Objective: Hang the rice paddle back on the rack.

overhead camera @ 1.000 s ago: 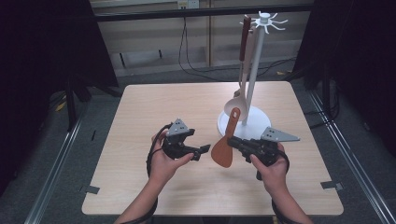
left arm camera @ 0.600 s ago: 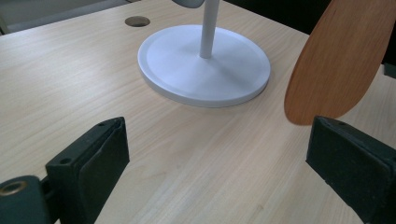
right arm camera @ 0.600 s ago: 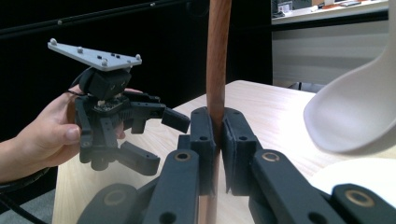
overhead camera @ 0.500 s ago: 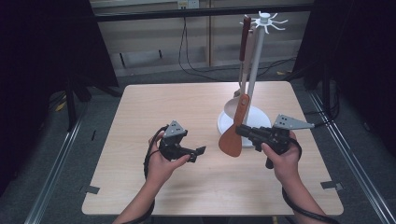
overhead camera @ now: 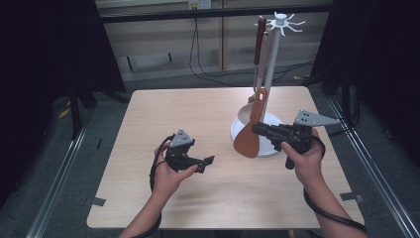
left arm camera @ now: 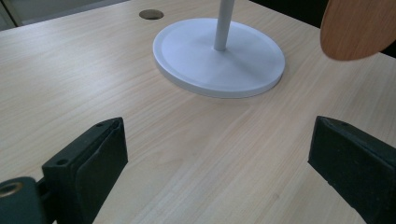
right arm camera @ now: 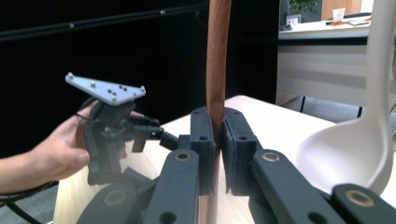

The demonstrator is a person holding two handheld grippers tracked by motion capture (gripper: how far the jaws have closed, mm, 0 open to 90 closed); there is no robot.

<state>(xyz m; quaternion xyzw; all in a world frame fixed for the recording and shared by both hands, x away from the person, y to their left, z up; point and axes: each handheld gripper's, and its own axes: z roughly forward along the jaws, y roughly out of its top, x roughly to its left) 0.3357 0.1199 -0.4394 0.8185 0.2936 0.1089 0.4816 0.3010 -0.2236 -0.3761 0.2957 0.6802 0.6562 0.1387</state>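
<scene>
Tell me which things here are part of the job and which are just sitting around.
In the job:
- wooden spatula, clamped by the right gripper
- white hanging stand, with a base and hooks on top
- left gripper, open, nothing between its pads

Just there:
- white ladle and dark-handled utensil, already on the stand
- table
- wall cables

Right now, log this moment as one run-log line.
right tool: shut on wooden spatula handle, lifted beside utensil stand | left tool: just opened, nothing between, low over table
</scene>
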